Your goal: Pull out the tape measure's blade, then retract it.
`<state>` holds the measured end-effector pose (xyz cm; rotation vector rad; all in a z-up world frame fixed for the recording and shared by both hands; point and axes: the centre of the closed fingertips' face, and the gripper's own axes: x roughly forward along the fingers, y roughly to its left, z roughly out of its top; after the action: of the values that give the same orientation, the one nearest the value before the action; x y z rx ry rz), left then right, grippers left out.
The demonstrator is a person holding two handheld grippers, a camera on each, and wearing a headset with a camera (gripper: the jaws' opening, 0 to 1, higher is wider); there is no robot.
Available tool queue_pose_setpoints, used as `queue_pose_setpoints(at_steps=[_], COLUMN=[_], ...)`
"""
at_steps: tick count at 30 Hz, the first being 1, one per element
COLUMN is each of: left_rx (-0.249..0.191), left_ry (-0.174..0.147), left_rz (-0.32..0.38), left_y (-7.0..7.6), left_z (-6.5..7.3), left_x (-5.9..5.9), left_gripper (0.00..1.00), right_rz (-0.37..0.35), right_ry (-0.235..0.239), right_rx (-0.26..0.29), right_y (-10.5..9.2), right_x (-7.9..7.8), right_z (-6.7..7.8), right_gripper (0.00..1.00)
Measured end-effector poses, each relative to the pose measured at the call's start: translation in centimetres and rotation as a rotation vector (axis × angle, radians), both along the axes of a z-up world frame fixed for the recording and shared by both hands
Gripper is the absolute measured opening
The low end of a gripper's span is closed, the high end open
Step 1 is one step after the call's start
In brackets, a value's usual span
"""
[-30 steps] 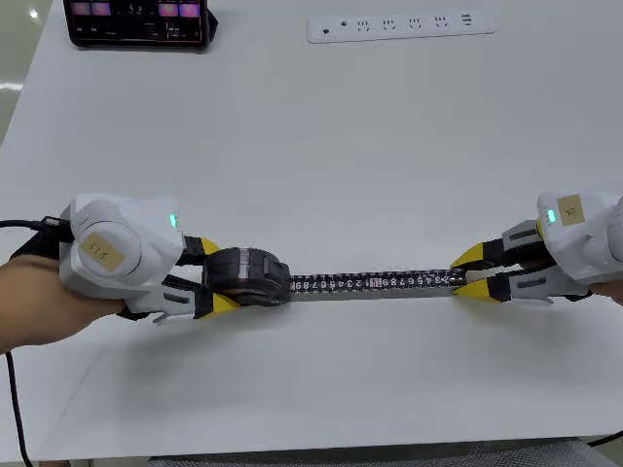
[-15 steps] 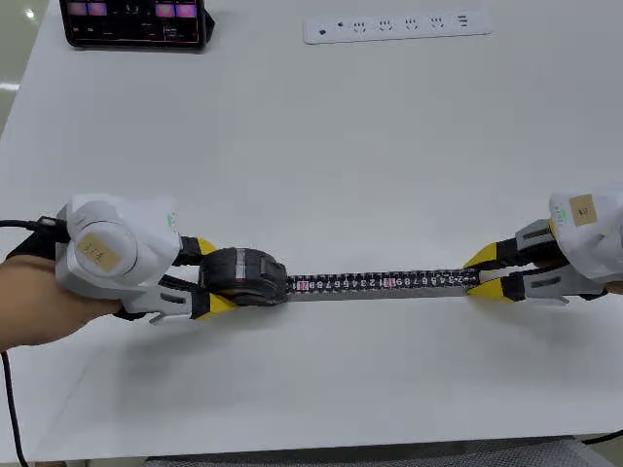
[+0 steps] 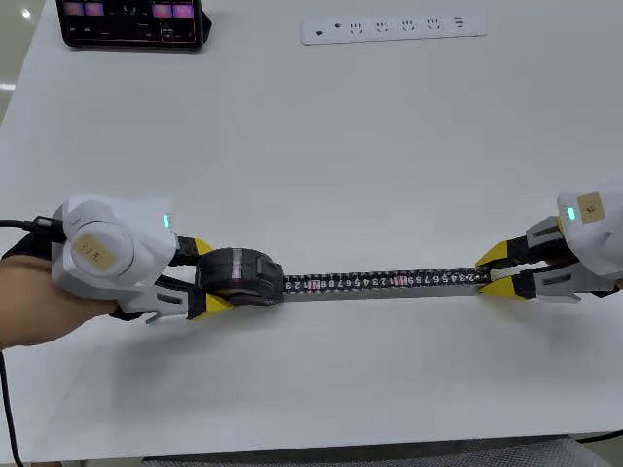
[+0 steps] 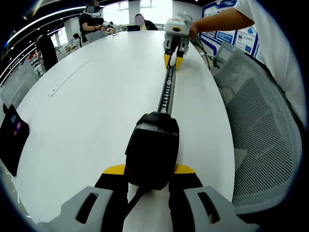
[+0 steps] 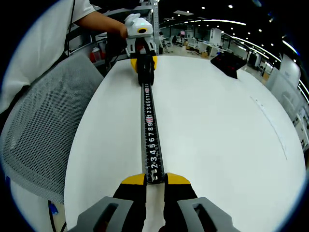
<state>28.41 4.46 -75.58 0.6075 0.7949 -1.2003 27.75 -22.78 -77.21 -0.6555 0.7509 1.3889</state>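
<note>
The black tape measure case (image 3: pixel 238 276) lies on the white table, and my left gripper (image 3: pixel 212 274) is shut on it from the left. In the left gripper view the case (image 4: pixel 152 149) sits between the yellow-tipped jaws. Its dark numbered blade (image 3: pixel 380 282) runs right along the table to my right gripper (image 3: pixel 494 271), which is shut on the blade's end. The right gripper view shows the blade (image 5: pixel 148 128) stretching away from the jaws to the case (image 5: pixel 144 66); the right gripper (image 5: pixel 154 180) pinches the tip.
A white power strip (image 3: pixel 393 27) and a dark device with a lit screen (image 3: pixel 129 20) lie at the table's far edge. The table's near edge (image 3: pixel 311 446) is close below the blade. A mesh chair (image 4: pixel 260 130) stands beside the table. People are in the background.
My right gripper has moved further right with the blade's end, so more blade is drawn out. The case and left gripper have stayed about where they were.
</note>
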Motion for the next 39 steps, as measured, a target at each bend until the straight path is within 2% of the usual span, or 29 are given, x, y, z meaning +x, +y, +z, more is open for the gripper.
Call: queue_pose_setpoints(at_steps=[11,21,29,37,39], left_rx=[0.003,0.002,-0.006,-0.003,-0.004], left_ry=[-0.001,-0.013,-0.02,-0.04,-0.037], left_rz=[-0.001,0.015,0.019,0.009,0.014], left_y=[0.05,-0.15,-0.22,-0.26,-0.25], left_z=[0.0,0.04,0.06,0.16,0.17], left_x=[0.05,0.12,0.16,0.05,0.05], left_gripper=[0.27,0.27,0.28,0.28,0.28], right_rz=[0.006,-0.014,0.009,0.014,0.007], right_ry=[0.002,0.012,-0.009,-0.018,-0.013], right_rx=[-0.043,-0.054,-0.106,-0.123,-0.124], right_y=[-0.63,-0.57,-0.59,-0.62,-0.67], right_x=[0.03,0.08,-0.06,-0.12,-0.11], right_z=[-0.28,-0.26,-0.33,-0.35,-0.36], right_gripper=[0.09,0.1,0.11,0.12,0.12])
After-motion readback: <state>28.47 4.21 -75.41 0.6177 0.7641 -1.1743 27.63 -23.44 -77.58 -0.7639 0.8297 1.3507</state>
